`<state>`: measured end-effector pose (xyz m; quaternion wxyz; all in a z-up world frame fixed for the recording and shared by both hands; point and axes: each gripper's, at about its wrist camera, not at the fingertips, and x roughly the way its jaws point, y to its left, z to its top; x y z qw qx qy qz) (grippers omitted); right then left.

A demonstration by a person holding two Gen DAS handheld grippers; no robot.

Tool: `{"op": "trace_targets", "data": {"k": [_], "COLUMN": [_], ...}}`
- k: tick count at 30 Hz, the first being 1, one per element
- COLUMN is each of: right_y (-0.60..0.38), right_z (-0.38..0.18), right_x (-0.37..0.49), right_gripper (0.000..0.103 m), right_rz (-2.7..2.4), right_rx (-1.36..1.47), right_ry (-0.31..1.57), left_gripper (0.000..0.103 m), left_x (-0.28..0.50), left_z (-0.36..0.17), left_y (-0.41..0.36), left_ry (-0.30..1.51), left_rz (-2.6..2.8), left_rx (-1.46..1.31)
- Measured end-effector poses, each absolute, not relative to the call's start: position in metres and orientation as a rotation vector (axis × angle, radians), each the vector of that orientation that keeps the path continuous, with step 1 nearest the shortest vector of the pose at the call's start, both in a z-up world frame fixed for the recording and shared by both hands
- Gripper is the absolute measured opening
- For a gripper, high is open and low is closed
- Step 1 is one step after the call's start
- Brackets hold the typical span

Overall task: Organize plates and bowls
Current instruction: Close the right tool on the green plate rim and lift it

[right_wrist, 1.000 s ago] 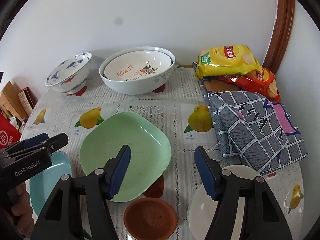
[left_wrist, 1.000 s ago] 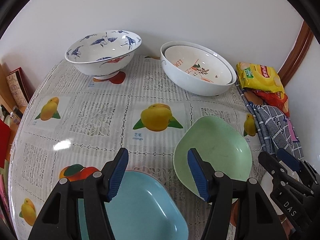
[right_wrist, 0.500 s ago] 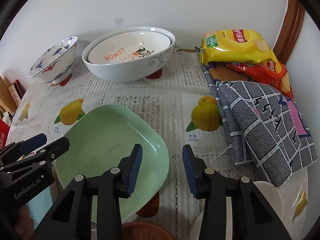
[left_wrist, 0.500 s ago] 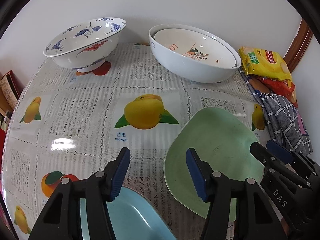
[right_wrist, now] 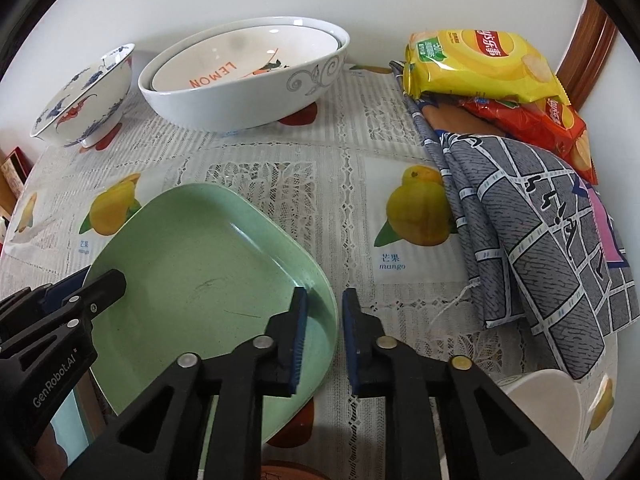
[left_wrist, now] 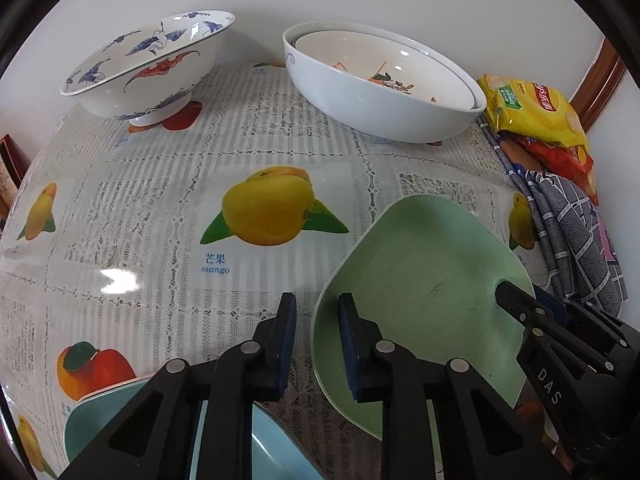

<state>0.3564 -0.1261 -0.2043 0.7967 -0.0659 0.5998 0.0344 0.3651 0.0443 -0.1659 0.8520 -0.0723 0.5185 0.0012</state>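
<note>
- Green plate sits nearest me, between my two tools, and it looks tipped, with its rim off the table on at least one side.
- My right gripper straddles the plate's right rim, one pad inside the dish and one outside; the jaws are narrow but I still see a gap, so I cannot tell whether they pinch it yet.
- My left gripper stands at the plate's left rim, its right pad over the edge and its left pad over bare cloth; the jaws are nearly together with a gap, and I cannot tell whether they bite.
- Just under my left tool lies a light blue plate, flat on the table and apart from the green one.
- Below the right tool I see a brown saucer at the frame edge and a white dish to the right, both loose.
- Further out, beyond a stretch of fruit-printed cloth, a grey checked cloth and chip bags lie on the right.
- Farthest back, by the wall, the lemon bowl is already nested in the large white bowl; the crane-patterned bowl stands alone to their left.
- I judge the job early: one pair of bowls nested, and the plates, saucer and patterned bowl not yet gathered.
</note>
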Motion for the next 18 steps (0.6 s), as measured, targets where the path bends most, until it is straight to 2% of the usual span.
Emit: {"op": "trace_targets", "data": {"k": [1, 6, 18], "right_y": [-0.126, -0.126, -0.137], "right_z": [-0.205, -0.204, -0.158], "right_x": [0.356, 0.354, 0.324], "right_gripper": [0.015, 0.011, 0.008], "right_rz": [0.078, 0.065, 0.082], "right_rx": [-0.136, -0.130, -0.021], "right_ry": [1.290, 1.268, 1.188], "left_gripper": [0.014, 0.012, 0.011], "left_x": [0.365, 0.360, 0.323], "left_z": [-0.166, -0.161, -0.112], "left_y": [0.043, 0.040, 0.047], "left_ry": [1.093, 1.082, 0.998], "left_rz": [-0.008, -0.004, -0.027], "left_rx": [-0.159, -0.148, -0.154]}}
